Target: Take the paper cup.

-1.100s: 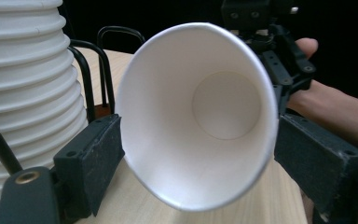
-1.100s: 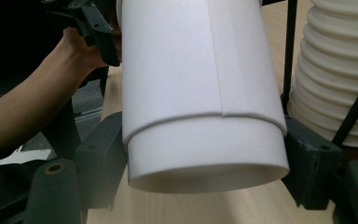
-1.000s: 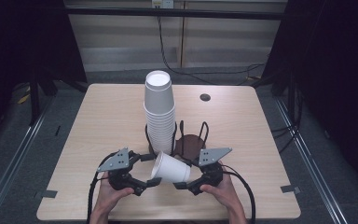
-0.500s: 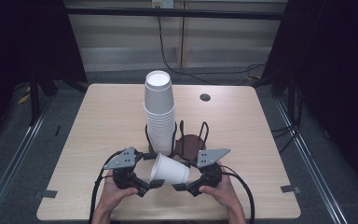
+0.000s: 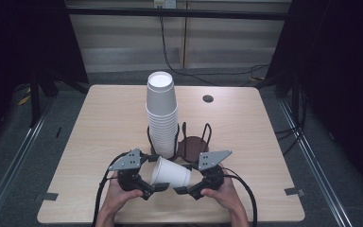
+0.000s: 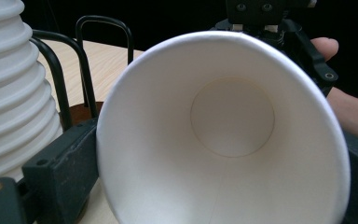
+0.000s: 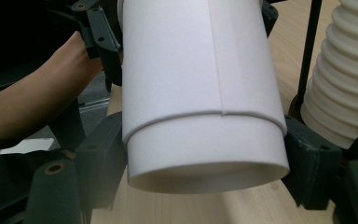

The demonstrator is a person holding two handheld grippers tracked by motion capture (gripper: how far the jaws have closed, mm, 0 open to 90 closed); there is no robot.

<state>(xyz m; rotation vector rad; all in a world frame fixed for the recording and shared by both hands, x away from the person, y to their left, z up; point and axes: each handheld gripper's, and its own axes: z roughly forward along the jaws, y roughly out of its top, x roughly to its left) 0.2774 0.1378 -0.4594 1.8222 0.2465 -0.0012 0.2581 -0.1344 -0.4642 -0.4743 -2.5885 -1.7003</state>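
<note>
Your right gripper has its jaws pinching the base end of the single paper cup; in the right gripper view the two black jaws sit tight against either side of the cup's bottom, so that hand is carrying it. Your left gripper has just been opening its jaws: they now stand spread around the cup's rim end, with the cup between them but apparently not pressed, so I read this as a handover to the right side.

The cup lies on its side just above the bench, mouth towards your left hand; the left gripper view looks straight into it down to the round bottom. Holding by the base keeps the mouth free, which makes sense if it's going onto something mouth-down.

Just behind the cup stands the tall stack of paper cups, upside down, in one bay of the black wire cup holder. The neighbouring bay, with its brown round base, looks empty, likely where this cup belongs.

The stack sits close to your left jaws, so watch that side as you back off; a knock could tip it.

A small dark round fitting sits well apart at the far side of the bench.
</note>
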